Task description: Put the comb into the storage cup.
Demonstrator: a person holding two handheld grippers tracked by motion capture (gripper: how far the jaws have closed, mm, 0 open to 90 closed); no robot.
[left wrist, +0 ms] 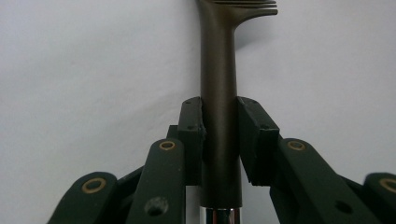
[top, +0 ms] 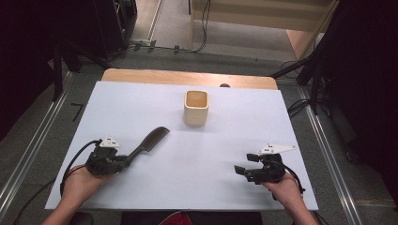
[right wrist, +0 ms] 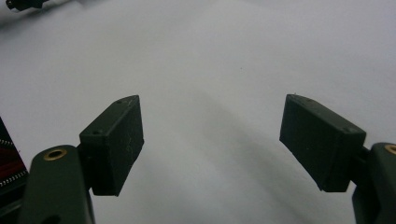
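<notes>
The left tongs (top: 123, 162) clamp the handle of a dark comb (top: 149, 140), which lies on the white surface (top: 197, 154) at its near left, teeth end pointing toward a cream cup (top: 195, 107). The right tongs (top: 240, 169) gape apart, holding nothing.

- The comb (top: 149, 141) looks like dark, smooth plastic with a dull shine, and a shiny metal bit shows at the bottom of its handle.
- The cup (top: 195, 107) in the middle looks smooth, creamy and matt.
- The desk (top: 187, 77) is light wood at the top edge.
- A white, matt, smooth sheet (top: 220, 154) covers it.
- The left hand-held gripper (left wrist: 219, 135) has matt black plastic pads.
</notes>
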